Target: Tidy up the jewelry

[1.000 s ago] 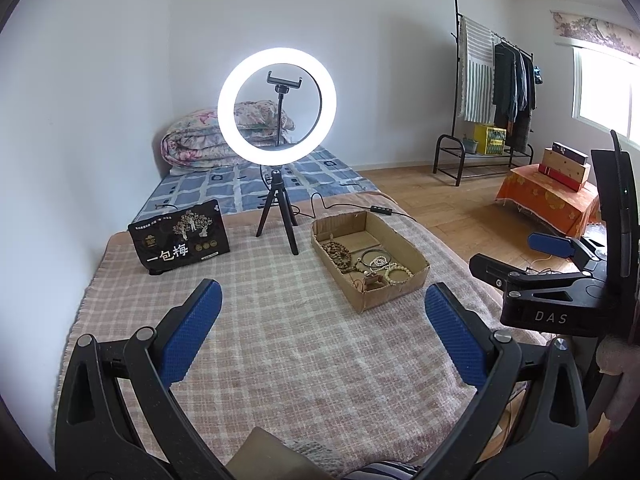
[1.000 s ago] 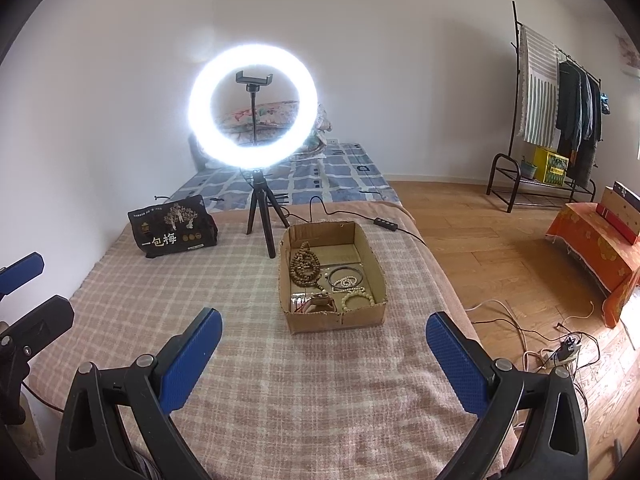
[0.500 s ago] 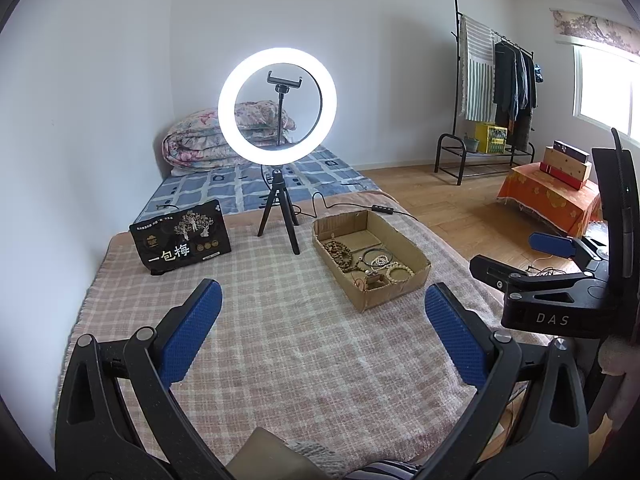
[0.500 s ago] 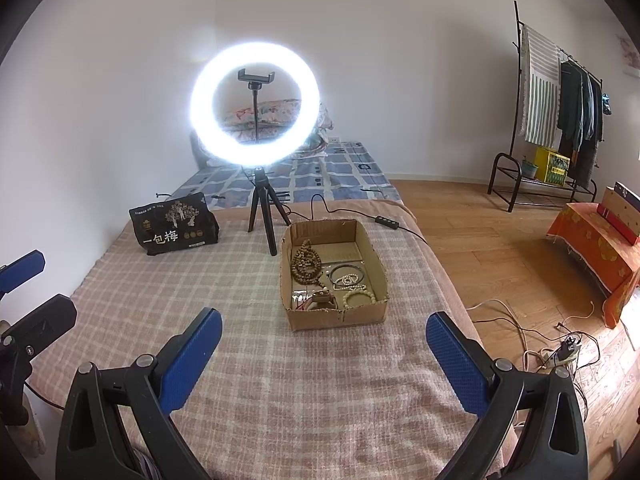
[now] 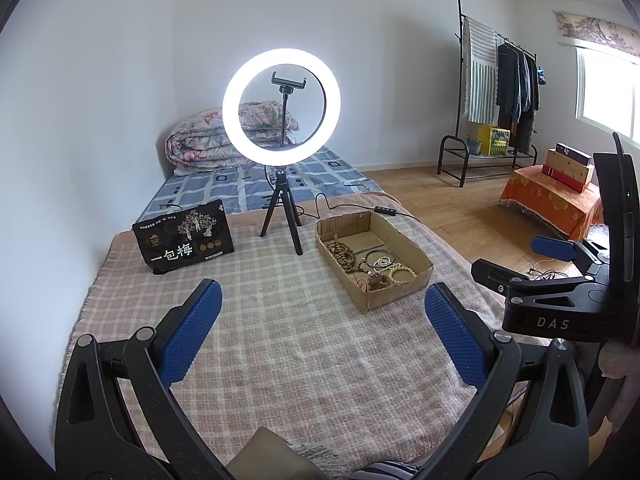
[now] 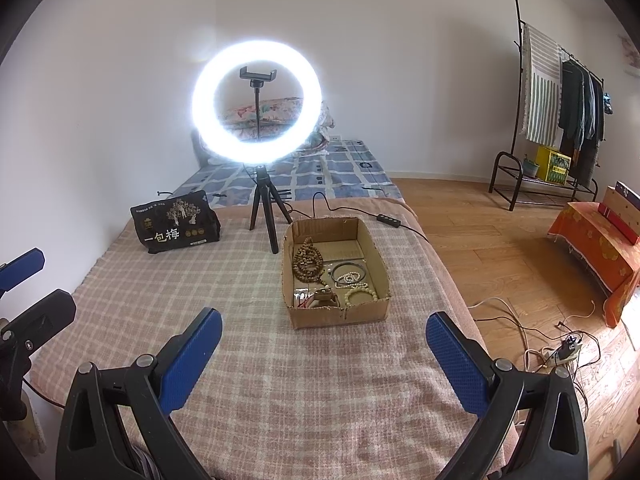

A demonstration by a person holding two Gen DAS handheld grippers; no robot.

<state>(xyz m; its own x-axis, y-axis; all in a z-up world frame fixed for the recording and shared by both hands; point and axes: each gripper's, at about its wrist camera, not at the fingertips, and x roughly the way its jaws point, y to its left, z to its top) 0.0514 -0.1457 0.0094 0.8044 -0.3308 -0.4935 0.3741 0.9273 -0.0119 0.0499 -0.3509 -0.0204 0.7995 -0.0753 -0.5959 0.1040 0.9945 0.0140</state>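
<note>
A shallow cardboard box (image 6: 340,316) (image 5: 384,300) lies on the checked blanket. It holds a brown bead string (image 6: 307,263) (image 5: 342,254), a dark bangle (image 6: 349,269), pale bead bracelets (image 6: 361,293) (image 5: 401,273) and a small brown piece (image 6: 322,299). My right gripper (image 6: 323,354) hovers open just short of the box, nothing between its blue pads. Further left and back, my left gripper (image 5: 322,322) is open over bare blanket. The right gripper (image 5: 560,276) also shows at the right edge of the left wrist view, and the left gripper's fingers (image 6: 24,280) at the left edge of the right wrist view.
A lit ring light on a small tripod (image 6: 264,208) stands behind the box, its cable (image 6: 388,222) trailing right. A black printed bag (image 6: 176,222) sits at the back left. The bed edge drops to a wooden floor (image 6: 500,264) with loose cables (image 6: 560,350) on the right.
Both views have drifted very slightly; the box and the jewelry in it have not moved, and both grippers stay open.
</note>
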